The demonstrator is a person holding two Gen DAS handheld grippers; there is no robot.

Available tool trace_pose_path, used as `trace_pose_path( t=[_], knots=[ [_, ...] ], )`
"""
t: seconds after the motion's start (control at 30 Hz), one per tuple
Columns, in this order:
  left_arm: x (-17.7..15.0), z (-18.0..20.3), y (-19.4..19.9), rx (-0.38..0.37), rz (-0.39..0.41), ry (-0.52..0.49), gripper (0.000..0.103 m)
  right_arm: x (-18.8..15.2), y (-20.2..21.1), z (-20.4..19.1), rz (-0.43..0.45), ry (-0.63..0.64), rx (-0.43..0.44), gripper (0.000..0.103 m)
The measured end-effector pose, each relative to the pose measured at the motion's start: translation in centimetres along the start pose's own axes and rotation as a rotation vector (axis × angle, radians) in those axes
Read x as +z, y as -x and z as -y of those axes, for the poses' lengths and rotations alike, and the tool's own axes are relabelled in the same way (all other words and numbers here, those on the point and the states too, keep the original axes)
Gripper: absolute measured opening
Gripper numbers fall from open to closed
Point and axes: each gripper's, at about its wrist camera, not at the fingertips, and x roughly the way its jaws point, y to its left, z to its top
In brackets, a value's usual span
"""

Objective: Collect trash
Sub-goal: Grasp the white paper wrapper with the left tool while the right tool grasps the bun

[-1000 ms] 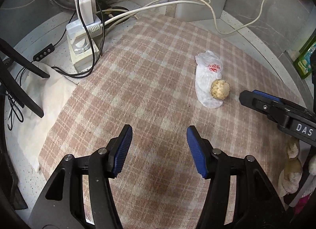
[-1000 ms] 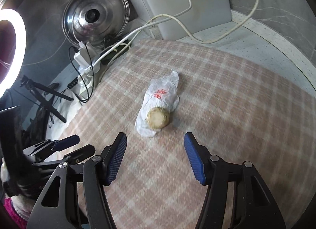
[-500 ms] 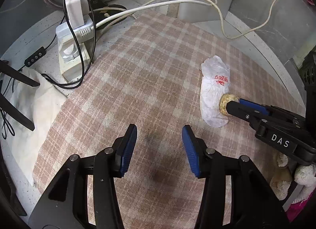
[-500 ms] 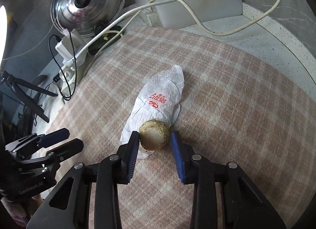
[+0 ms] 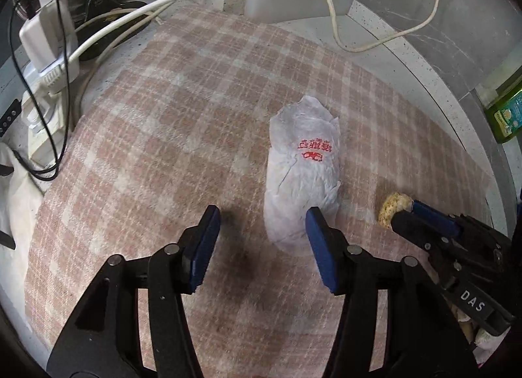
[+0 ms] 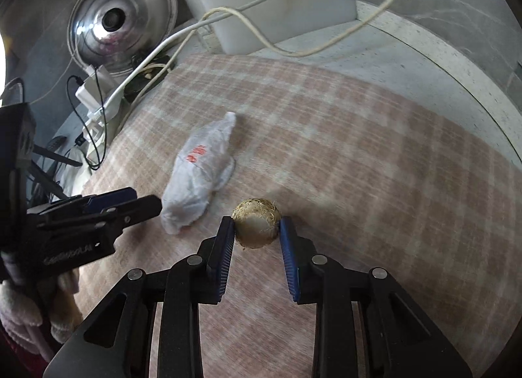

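Round tan fibrous lump (image 6: pixel 257 228), a bit of food scrap by the look, sits clamped between the blue pads of the right gripper (image 6: pixel 257 231), one pad on each side. Whether it rests on the cloth or is lifted clear, cannot tell. The jaws closed onto it within the last second and stand narrow. In the left wrist view the lump (image 5: pixel 393 210) shows at the tip of the right gripper (image 5: pixel 404 214), well to the right of the bag.

White crumpled plastic bag (image 5: pixel 301 179) with red print lies flat on the pink-and-cream checked cloth (image 5: pixel 182 136), just left of the lump and apart from it. Its near end lies between the pads of the left gripper (image 5: pixel 261 241); the right pad overlaps the bag's edge in view, contact uncertain. Left jaws have just been opening and stand apart, clamping nothing.

Cloth covers a speckled pale desk (image 6: pixel 424 61). At the far left: white power strip (image 5: pixel 42 110) with plugs and white and black cords, and a shiny steel lid (image 6: pixel 122 27) propped behind. A green bottle (image 5: pixel 507 113) stands at the far right edge.
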Motion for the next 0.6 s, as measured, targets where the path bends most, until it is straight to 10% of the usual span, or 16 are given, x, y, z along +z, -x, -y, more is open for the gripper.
trace_pose_path(
  t=[0.4,0.6],
  knots=[
    [2.5,4.4,-2.8,0.087,-0.014,-0.128,0.061,-1.0,1.1,1.3,0.01,-0.043,-0.011,0.026],
    [1.8,3.9,-2.0,0.035,-0.017,-0.111,0.012,-1.6,1.7,1.5,0.016,-0.053,-0.024,0.026]
  ],
)
